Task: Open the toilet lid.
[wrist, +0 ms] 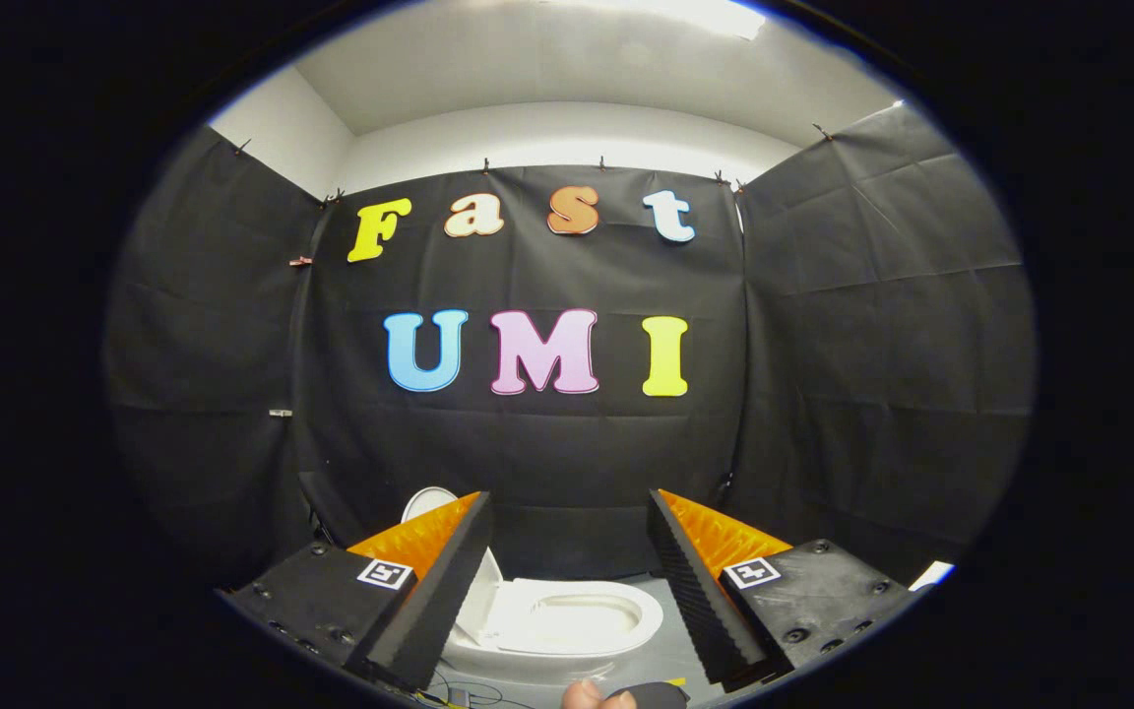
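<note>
Gripper [567, 581] hung wide open, holding nothing, above the toilet [557, 630]. Lid [473, 591] already stood raised beside the exposed seat; task looked essentially done.

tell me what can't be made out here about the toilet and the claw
- Toilet lid: gripper view, mostly hidden behind one finger; whether it stands fully upright is unclear.
- Toilet: its base is cut off below the open claw.
- A fingertip near the bottom edge: the rest is cut off.
</note>
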A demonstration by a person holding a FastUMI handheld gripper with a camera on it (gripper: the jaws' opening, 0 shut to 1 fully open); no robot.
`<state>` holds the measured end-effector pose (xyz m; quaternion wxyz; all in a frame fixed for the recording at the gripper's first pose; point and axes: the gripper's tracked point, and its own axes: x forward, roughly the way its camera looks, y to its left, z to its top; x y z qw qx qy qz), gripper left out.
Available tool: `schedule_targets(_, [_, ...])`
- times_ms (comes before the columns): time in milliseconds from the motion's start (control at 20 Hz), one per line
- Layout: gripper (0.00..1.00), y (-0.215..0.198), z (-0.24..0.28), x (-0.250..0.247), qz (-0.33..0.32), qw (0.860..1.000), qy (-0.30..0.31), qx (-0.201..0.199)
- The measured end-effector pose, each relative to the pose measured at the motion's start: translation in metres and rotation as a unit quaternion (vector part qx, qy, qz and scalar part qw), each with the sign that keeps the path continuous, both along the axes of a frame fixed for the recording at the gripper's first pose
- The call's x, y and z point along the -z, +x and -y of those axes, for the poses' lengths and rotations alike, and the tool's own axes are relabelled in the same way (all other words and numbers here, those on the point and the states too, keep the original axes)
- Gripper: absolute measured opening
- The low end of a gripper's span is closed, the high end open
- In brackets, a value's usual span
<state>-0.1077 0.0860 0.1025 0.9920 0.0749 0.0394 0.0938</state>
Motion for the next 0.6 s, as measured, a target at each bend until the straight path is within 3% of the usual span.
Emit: schedule_targets(600, [0.99, -0.005, -0.019, 0.001, -0.001, 1.0, -0.022, -0.012])
